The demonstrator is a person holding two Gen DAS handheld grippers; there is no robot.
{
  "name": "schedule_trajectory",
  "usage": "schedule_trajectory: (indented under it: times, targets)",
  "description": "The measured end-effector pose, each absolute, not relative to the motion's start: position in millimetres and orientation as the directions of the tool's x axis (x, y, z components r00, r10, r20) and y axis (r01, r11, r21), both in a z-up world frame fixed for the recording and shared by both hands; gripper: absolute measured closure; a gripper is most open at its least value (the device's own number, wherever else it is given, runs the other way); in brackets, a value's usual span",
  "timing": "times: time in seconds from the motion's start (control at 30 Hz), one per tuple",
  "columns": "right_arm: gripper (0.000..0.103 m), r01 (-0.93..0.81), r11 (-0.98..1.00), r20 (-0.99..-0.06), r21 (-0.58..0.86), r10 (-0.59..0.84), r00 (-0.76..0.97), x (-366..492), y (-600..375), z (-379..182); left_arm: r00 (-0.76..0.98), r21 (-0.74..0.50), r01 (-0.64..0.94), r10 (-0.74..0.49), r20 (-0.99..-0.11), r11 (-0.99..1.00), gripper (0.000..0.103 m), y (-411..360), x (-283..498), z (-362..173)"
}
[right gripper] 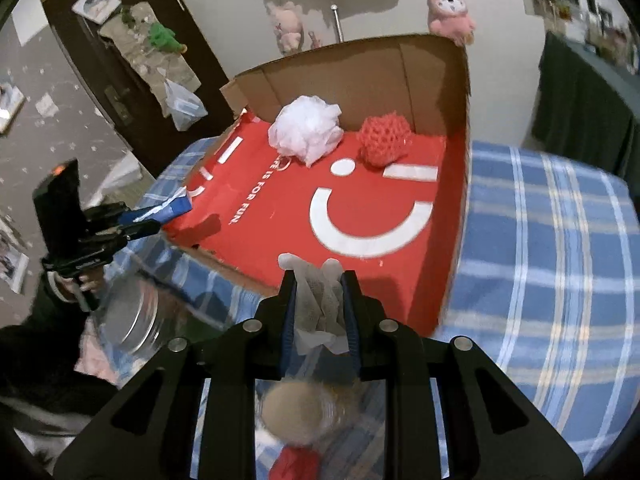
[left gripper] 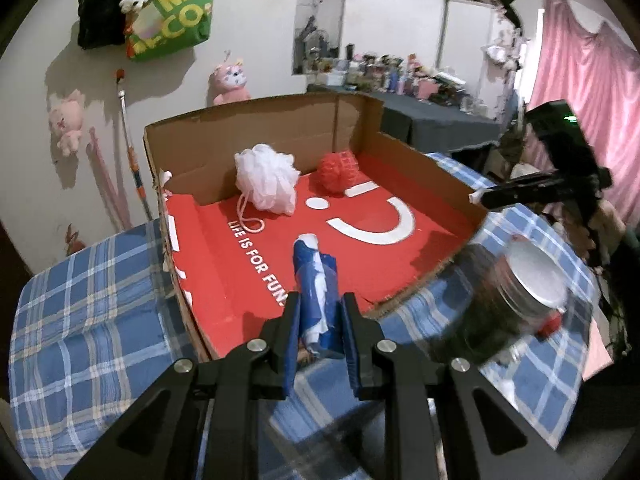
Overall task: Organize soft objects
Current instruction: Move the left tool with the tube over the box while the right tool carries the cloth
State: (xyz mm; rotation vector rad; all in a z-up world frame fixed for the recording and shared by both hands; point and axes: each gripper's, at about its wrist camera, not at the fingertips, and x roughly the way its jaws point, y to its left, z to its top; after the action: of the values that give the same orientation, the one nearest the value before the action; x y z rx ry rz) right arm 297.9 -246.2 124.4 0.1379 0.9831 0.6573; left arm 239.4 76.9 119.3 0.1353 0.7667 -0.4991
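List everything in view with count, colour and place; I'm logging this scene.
box: 1, brown with red floor, on the bed
puff: 1, white, back of box
net ball: 1, red, right of the puff
roll: 1, blue-white, in left tongs
cloth: 1, whitish, in right tongs
jar: 1, clear, right of box
blanket: 1, blue plaid, under box
left tongs: black, shut
right tongs: black, shut
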Motion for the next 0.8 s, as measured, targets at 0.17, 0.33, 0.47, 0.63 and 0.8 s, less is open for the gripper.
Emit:
schedule_trajectory:
  times: [0.17, 0.33, 0.47, 0.63, 0.8]
  targets:
    - [0.082, -0.481, 0.853, -0.790, 0.200, 0.431, 0.437, 311, -213, 122, 0.594, -0.028, 0.410, -0.291, -0.750, 0.911, 0.082, 60, 267, 113]
    - [0.082, -0.486, 0.871, -0.840, 0.076, 0.318, 0.439, 327, -190, 105, 0.576, 0.008, 0.383, -0.232, -0.784, 0.924, 0.082, 50, 289, 104]
    - [0.082, -0.485, 0.875, -0.867, -0.003, 0.240, 0.438, 343, -176, 97, 0.554, 0.039, 0.354, -0.177, -0.813, 0.934, 0.082, 45, 306, 93]
    - [0.082, -0.475, 0.878, -0.897, -0.068, 0.154, 0.414, 357, -167, 82, 0.533, 0.058, 0.327, -0.133, -0.836, 0.943, 0.081, 43, 318, 81]
    - [0.082, -0.478, 0.870, -0.909, -0.124, 0.094, 0.407, 364, -159, 71, 0.521, 0.076, 0.318, -0.108, -0.847, 0.945, 0.080, 42, 325, 73]
